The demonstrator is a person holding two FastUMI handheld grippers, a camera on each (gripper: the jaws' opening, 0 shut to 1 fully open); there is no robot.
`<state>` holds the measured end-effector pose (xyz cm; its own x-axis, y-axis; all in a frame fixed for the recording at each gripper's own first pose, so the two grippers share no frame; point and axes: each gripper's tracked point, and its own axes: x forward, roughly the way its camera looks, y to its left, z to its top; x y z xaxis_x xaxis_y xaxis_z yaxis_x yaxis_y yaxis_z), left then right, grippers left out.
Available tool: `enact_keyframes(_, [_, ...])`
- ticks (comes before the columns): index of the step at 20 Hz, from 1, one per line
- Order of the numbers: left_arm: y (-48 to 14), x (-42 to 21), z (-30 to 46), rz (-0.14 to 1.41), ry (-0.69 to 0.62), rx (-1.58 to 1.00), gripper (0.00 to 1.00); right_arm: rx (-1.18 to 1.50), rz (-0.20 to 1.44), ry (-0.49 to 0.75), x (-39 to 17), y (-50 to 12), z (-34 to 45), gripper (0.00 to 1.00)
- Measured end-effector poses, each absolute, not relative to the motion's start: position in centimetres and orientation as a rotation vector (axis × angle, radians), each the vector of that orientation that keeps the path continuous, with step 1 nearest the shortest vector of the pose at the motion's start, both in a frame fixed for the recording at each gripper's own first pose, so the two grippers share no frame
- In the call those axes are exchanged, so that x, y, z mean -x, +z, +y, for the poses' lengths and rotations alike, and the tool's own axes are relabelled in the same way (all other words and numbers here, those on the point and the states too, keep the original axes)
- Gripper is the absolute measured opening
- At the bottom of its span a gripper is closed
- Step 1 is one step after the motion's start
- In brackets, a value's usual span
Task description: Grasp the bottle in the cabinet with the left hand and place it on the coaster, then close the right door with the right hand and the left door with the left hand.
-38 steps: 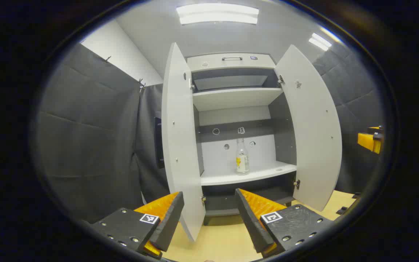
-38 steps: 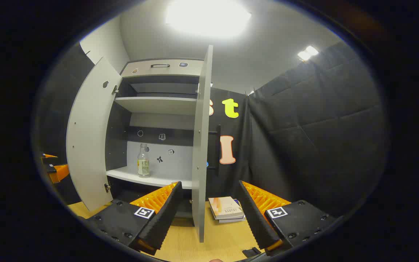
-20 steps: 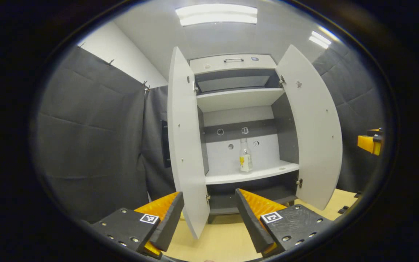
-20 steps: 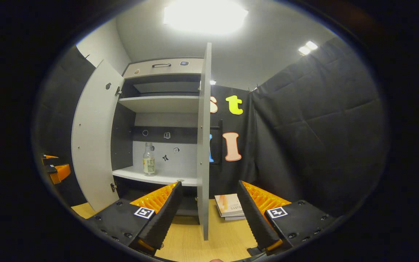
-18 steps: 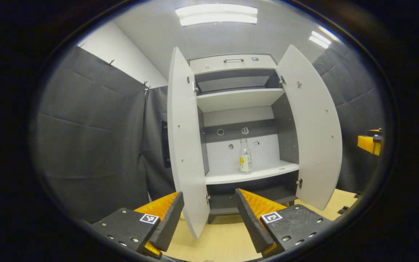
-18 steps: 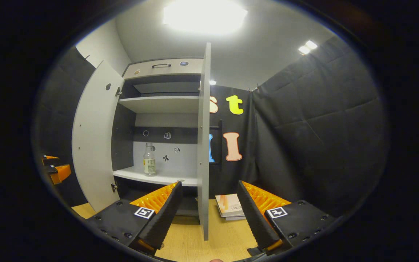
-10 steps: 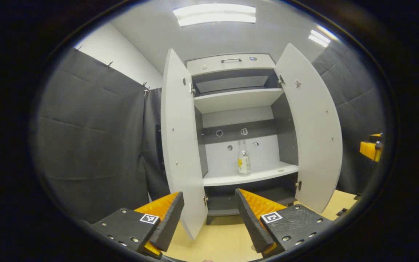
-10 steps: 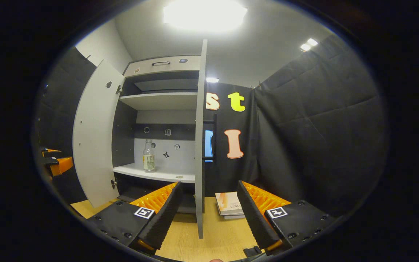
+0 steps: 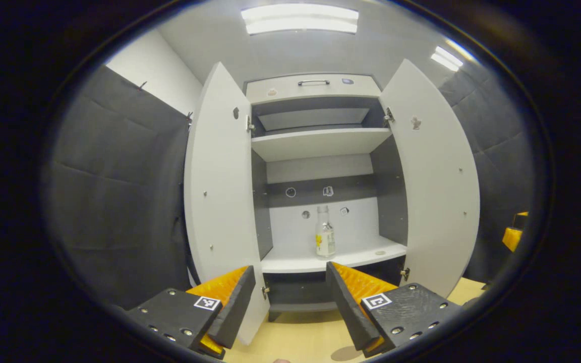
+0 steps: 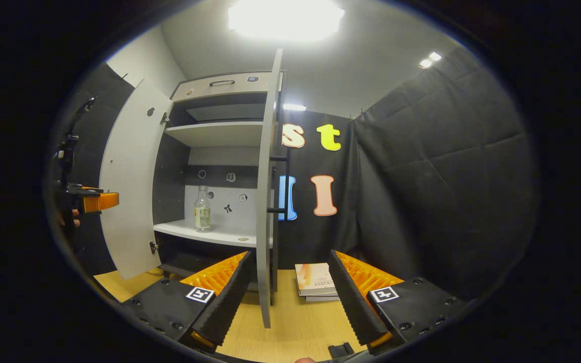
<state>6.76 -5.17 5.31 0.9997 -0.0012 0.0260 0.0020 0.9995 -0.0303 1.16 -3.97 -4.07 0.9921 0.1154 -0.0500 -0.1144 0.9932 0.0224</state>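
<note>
— Cabinet?
— Cabinet [image 9: 315,151], both doors swung wide. Left door [image 9: 217,201] and right door [image 9: 434,186] standing open in the left gripper view; right door [image 10: 265,191] seen nearly edge-on in the right gripper view, left door [image 10: 129,186] off to that view's left.
— Bottle?
— Bottle [image 9: 324,238], clear, with a label, upright on the lower shelf [image 9: 321,261], toward the back wall, apart from both side walls. Seen again in the right gripper view [image 10: 201,208], same shelf [image 10: 210,234].
— Left gripper?
— Left gripper [image 9: 290,307], fingers spread, holding nothing, in front of the cabinet, well apart from the bottle. Also at the left edge of the right gripper view [image 10: 94,200], with a hand [image 10: 68,218] below it.
— Right gripper?
— Right gripper [image 10: 288,302], fingers likewise spread, holding nothing, edge of the right door showing between them. A corner of it at the right edge of the left gripper view [image 9: 515,234].
— Other items?
— Table [image 10: 295,327], light wood, under the cabinet. Stack of books [image 10: 314,282] on it, right of the right door. Small round mark [image 9: 380,252] on the lower shelf, right of the bottle; cannot tell what. Handle [image 9: 313,82] on the top panel. Ceiling lights [image 9: 300,12] on.
</note>
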Motion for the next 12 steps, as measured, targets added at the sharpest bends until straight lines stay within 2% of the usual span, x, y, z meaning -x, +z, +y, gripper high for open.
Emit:
enact_keyframes(1, [5.6, -7.8, -5.3, -0.031, -0.008, 0.039, 0.84, -0.016, 0.05, 0.108, -1.4, -4.1, -4.2, 0.94])
enact_keyframes(5, [6.8, -12.3, -5.8, -0.048, -0.04, 0.059, 0.87, -0.003, 0.045, 0.046, -2.4, -3.8, -5.7, 0.96])
enact_keyframes(10, [8.2, -18.0, -6.8, -0.065, -0.102, 0.084, 0.84, 0.001, 0.074, -0.032, -3.8, -4.5, -7.0, 0.94])
enact_keyframes(12, [8.4, -20.2, -7.0, -0.063, -0.115, 0.098, 0.86, 0.003, 0.076, -0.059, -4.2, -4.7, -7.3, 0.96])
